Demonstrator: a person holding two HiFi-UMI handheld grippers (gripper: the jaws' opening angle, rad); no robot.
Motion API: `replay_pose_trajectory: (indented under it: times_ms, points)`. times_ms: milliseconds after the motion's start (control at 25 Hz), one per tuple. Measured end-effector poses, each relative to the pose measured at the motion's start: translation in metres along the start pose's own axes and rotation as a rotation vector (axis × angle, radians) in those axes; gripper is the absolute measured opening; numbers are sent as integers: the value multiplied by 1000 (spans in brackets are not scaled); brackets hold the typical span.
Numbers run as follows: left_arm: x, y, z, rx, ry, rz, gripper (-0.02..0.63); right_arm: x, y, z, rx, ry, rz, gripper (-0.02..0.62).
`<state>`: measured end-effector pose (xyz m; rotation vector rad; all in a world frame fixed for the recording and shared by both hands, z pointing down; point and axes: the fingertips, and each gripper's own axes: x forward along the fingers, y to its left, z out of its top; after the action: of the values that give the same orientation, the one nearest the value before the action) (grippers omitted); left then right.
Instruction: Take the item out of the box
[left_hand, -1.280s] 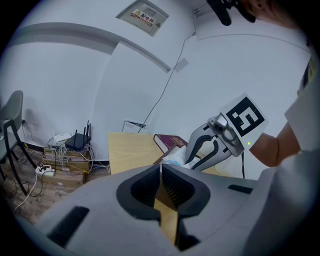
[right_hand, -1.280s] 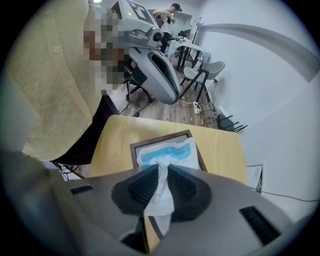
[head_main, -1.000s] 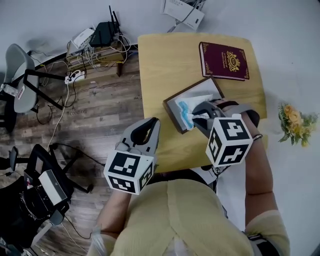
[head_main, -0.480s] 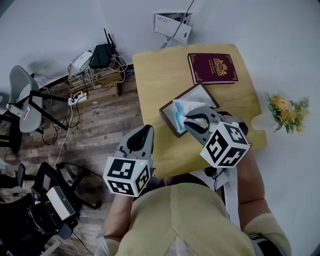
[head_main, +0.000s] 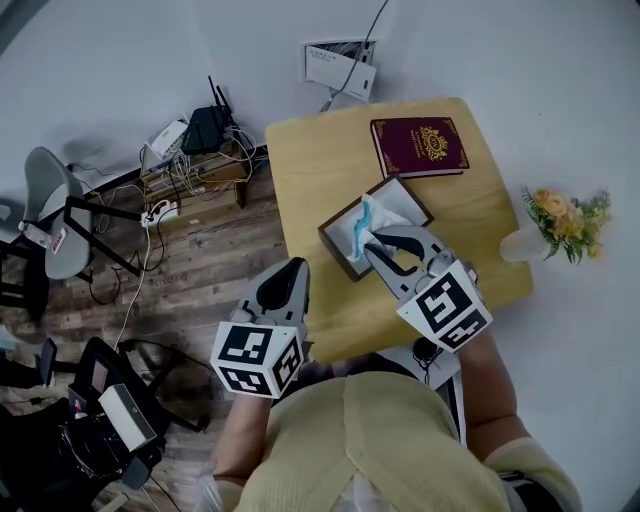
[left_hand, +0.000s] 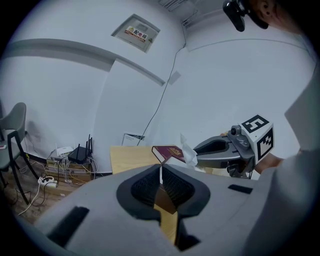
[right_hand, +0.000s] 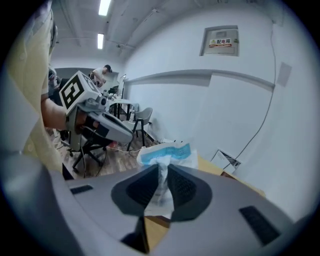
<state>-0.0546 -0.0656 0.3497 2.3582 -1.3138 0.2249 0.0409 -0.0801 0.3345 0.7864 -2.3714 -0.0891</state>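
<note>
A brown open box (head_main: 336, 251) sits mid-table on the wooden table (head_main: 310, 160). My right gripper (head_main: 372, 247) is shut on a white packet with a light-blue band (head_main: 364, 220), and the packet stands up out of the box's opening. In the right gripper view the packet (right_hand: 167, 154) is pinched between the pads of the right gripper (right_hand: 161, 174). My left gripper (head_main: 291, 277) hangs off the table's left edge, over the floor. In its own view the left gripper (left_hand: 161, 176) is shut with nothing in it, and the right gripper (left_hand: 200, 150) shows with the packet (left_hand: 188, 153).
A maroon book (head_main: 418, 146) lies at the table's far side. Flowers (head_main: 566, 220) in a clear vase (head_main: 519, 244) stand right of the table. A router (head_main: 206, 128), cables and chairs (head_main: 55, 205) crowd the wooden floor on the left.
My right gripper has drawn up and back from inside the box, with the packet rising with it. The left gripper has stayed about where it was.
</note>
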Motion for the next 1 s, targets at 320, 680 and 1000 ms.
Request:
replay_pose_trajectory:
  times_ms: [320, 680, 1000]
  points:
    - [-3, -2, 3, -9, -27, 16, 31, -11, -4, 11, 156, -146, -105, 72]
    - [-7, 0, 7, -17, -52, 31, 31, -15, 1, 5, 336, -217, -117, 72]
    - [-5, -3, 5, -17, -44, 23, 31, -17, 3, -1, 434, -233, -111, 71]
